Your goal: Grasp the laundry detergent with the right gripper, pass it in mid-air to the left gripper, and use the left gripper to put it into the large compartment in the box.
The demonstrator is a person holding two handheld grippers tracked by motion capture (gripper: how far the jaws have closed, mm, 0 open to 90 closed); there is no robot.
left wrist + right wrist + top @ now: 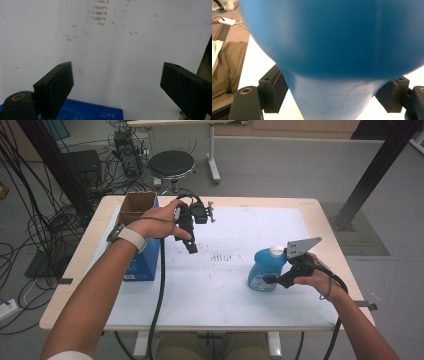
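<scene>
- Lower right of the high view: the right gripper (269,280) sits low against the blue bottle (265,270), which stands upright on the white table (225,295), right of centre.
- In the right gripper view the bottle (332,50) looms blurred across the upper frame, its paler part running down between the jaws. The left pad looks to be touching its side; at the right pad I cannot tell whether contact is made. So the jaws stand about half closed around the bottle, a firm grip not confirmed.
- Handling, as a judgement: smooth, rounded plastic, likely slippery and a little springy under squeeze. If there is liquid inside, which I cannot tell, it would be bottom-heavy and slosh. The bulbous body could squirt out of the pads; the narrower part between the jaws looks the better hold, with the white cap (276,251) kept upward.
- Middle of the high view, upper left: the left gripper (191,247) hangs above the table, pointing down.
- In the left gripper view its jaws stand wide apart with nothing between them, bare table beyond.
- Left edge of the table: a blue box (145,260) with an open cardboard box (136,206) atop it.
</scene>
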